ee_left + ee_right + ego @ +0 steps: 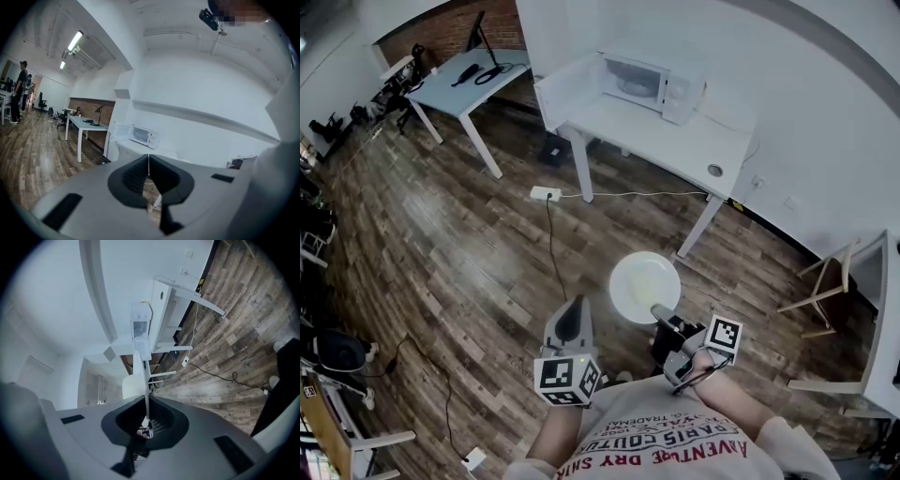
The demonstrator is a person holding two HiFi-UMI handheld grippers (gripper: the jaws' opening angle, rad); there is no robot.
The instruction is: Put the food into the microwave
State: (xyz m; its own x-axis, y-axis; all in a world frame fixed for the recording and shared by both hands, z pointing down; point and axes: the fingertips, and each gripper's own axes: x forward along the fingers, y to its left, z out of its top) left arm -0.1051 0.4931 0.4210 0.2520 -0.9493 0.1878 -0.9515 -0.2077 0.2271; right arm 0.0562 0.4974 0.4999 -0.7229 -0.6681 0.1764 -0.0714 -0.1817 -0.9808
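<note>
A white plate (pixel 643 286) with pale food (pixel 651 277) on it hangs over the wooden floor. My right gripper (pixel 660 312) is shut on its near rim. In the right gripper view the plate (pixel 133 385) shows edge-on, running up from between the jaws of that gripper (pixel 146 420). The left gripper (pixel 570 321) floats left of the plate with nothing in it, and in its own view the jaws of the left gripper (pixel 148 176) meet in a thin line. Far ahead, the white microwave (pixel 652 84) stands on a white table (pixel 675 141). Its door (pixel 120 132) appears swung open to the left.
A power strip (pixel 546 193) and its cables lie on the floor before the table. A grey desk (pixel 467 86) with a lamp stands at the back left. A wooden chair (pixel 827 283) is at the right. People (pixel 20 89) stand far off.
</note>
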